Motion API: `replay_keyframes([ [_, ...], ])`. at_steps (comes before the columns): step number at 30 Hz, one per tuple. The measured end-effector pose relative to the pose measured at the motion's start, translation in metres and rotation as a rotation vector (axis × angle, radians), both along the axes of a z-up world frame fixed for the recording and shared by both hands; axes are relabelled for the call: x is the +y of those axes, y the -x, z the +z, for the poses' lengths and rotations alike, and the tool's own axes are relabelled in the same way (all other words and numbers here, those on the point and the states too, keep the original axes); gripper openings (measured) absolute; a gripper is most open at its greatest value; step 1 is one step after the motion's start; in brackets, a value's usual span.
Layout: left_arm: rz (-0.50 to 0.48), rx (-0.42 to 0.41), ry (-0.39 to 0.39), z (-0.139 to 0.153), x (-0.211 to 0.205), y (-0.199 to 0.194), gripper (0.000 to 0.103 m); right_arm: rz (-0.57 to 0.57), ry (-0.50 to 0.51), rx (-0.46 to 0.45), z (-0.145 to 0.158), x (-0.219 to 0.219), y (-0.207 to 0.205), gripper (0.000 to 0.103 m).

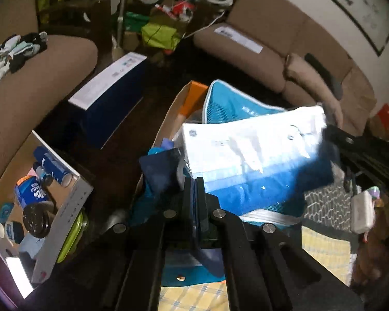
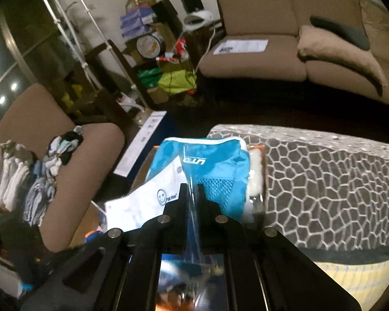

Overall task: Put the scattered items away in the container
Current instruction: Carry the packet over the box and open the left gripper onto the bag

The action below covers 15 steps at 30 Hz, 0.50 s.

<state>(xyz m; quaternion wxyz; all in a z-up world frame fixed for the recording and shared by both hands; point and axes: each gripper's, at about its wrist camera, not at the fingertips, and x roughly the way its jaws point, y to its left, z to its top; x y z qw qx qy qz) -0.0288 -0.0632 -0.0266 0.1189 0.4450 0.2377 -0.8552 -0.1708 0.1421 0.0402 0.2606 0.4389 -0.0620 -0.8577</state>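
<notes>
Left wrist view shows the left gripper (image 1: 193, 181) with its jaws fully closed on a thin dark-blue sheet edge that belongs to a clear plastic package of blue and white folded goods (image 1: 259, 155). The right gripper (image 2: 193, 189) is likewise pinched nearly shut, clamping the transparent film edge of the same package. The package hangs between both grippers above an open brown cardboard box (image 1: 173, 111), which already contains a turquoise mesh pouch with white piping (image 2: 215, 171). A grey patterned cushion (image 2: 324, 181) lies just beside the box.

Handling assessment: the package appears light, soft and flexible; its contents sag and the film is slippery, so a single-edge grip is likely to let it swing or slide. Holding opposite edges with both grippers, as shown, looks the sounder method. The film may tear if pulled taut. A second open box of bottles and tins (image 1: 39, 199) stands well apart to the left.
</notes>
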Motion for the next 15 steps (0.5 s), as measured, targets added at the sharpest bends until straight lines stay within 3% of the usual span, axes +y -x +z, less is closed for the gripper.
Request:
replay_keyframes([
  [7, -0.015, -0.074, -0.016, -0.014, -0.001, 0.01, 0.012, -0.028, -0.022, -0.058, -0.04, -0.01, 0.031, 0.006],
  [10, -0.017, -0.086, -0.039, -0.012, -0.005, 0.009, 0.036, -0.031, -0.027, -0.049, -0.039, -0.014, 0.037, 0.01],
  [11, -0.014, -0.087, -0.038, -0.009, -0.006, 0.007, 0.055, -0.03, -0.03, -0.038, -0.037, -0.015, 0.037, 0.014],
  [12, -0.006, -0.085, -0.03, -0.005, -0.006, 0.004, 0.075, -0.029, -0.032, -0.02, -0.032, -0.016, 0.036, 0.023],
  [13, -0.004, -0.08, -0.017, 0.0, -0.006, 0.001, 0.083, -0.029, -0.039, -0.005, -0.028, -0.017, 0.036, 0.034],
  [14, -0.013, -0.072, 0.003, 0.005, -0.004, -0.002, 0.088, -0.034, -0.054, 0.018, -0.022, -0.017, 0.035, 0.053],
  [15, -0.018, -0.068, 0.018, 0.009, -0.003, -0.005, 0.088, -0.047, -0.077, 0.051, -0.016, -0.018, 0.033, 0.06],
])
